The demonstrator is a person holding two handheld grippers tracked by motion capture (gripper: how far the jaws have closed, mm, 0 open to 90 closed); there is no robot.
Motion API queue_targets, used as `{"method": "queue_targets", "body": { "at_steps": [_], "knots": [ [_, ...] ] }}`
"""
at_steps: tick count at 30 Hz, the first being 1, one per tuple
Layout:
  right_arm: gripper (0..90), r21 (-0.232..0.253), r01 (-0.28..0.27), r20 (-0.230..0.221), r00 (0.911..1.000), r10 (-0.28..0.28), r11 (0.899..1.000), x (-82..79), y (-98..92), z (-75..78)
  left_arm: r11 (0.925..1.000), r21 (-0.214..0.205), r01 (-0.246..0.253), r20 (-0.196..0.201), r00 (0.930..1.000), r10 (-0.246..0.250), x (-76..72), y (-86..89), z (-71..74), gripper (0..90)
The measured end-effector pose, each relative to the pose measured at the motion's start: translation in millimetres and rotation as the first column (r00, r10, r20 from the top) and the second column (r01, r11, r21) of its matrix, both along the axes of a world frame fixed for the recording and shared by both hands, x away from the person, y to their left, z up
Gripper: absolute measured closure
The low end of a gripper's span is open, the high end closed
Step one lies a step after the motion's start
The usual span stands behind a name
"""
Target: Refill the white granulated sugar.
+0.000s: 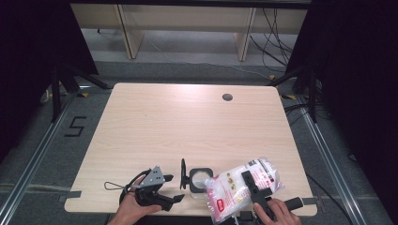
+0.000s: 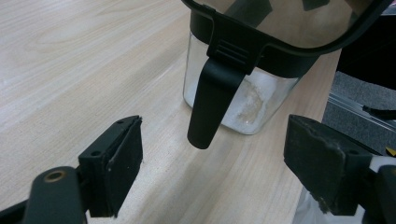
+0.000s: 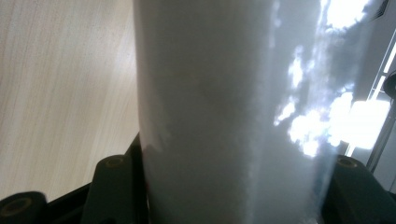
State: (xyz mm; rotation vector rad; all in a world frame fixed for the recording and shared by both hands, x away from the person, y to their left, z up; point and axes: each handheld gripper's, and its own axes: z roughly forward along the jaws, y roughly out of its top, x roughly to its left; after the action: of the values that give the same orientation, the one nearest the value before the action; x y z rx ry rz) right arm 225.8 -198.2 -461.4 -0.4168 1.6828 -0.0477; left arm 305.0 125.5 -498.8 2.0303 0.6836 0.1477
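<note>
A: Bag (image 1: 237,187) — clear plastic, white powder inside, red-and-white label; at the table's (image 1: 187,122) near right edge, tilted, lower end toward the jar (image 1: 201,180).

B: Grip on it?

A: Clamped in the right gripper (image 1: 256,187), jaws on either side of the bag's middle, standing fairly wide around its bulk. Seen close in the right gripper view as a white column (image 3: 224,112) between the two jaws.

B: And the jar?

A: Just left of the bag, near the front edge. Clear body, black rim, a little white powder at the bottom (image 2: 243,107). Lid (image 1: 183,174) hinged up on the jar's left side; latch tab (image 2: 212,105) hanging down in front in the left gripper view.

B: Left gripper (image 1: 162,190)?

A: Left of the jar, low over the table, aimed at it. Jaws wide apart, empty; not touching jar or tab.

B: Rest of the table?

A: Pale wood, cable hole (image 1: 227,97) near the far edge.
</note>
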Motion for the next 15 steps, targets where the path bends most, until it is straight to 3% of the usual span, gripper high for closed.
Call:
{"method": "queue_targets", "body": {
  "at_steps": [2,4,7,10,13,15],
  "knots": [
    [44.6,0.015,0.012,-0.001,0.9999,-0.012,1.000,-0.9,-0.6,-1.0,1.0000,-0.006,0.001,0.003,1.0000,-0.001,0.1,0.0,-0.9,19.4],
    [44.6,-0.007,-0.006,0.003,1.0000,0.006,1.000,0.3,0.3,0.8,1.0000,0.002,-0.005,-0.003,1.0000,0.005,-0.1,0.2,-0.2,19.4],
    [44.7,0.001,0.006,0.004,1.0000,-0.006,1.000,-0.9,-0.4,0.1,1.0000,0.005,0.006,0.006,1.0000,-0.006,0.5,0.3,0.1,19.4],
    [44.7,-0.034,-0.015,0.023,0.9996,0.015,0.999,-0.6,0.9,2.5,0.9999,0.013,-0.001,-0.002,1.0000,0.001,0.0,0.4,0.4,19.4],
    [44.7,0.001,-0.004,0.021,0.9998,0.004,1.000,-1.9,-0.7,1.3,0.9999,0.013,-0.001,0.000,1.0000,0.001,-0.1,0.4,0.5,19.4],
    [44.7,-0.003,0.011,0.012,0.9999,-0.011,1.000,-2.6,-0.6,1.7,1.0000,0.004,0.001,0.000,1.0000,-0.001,0.3,0.2,0.1,19.4]
  ]
}}
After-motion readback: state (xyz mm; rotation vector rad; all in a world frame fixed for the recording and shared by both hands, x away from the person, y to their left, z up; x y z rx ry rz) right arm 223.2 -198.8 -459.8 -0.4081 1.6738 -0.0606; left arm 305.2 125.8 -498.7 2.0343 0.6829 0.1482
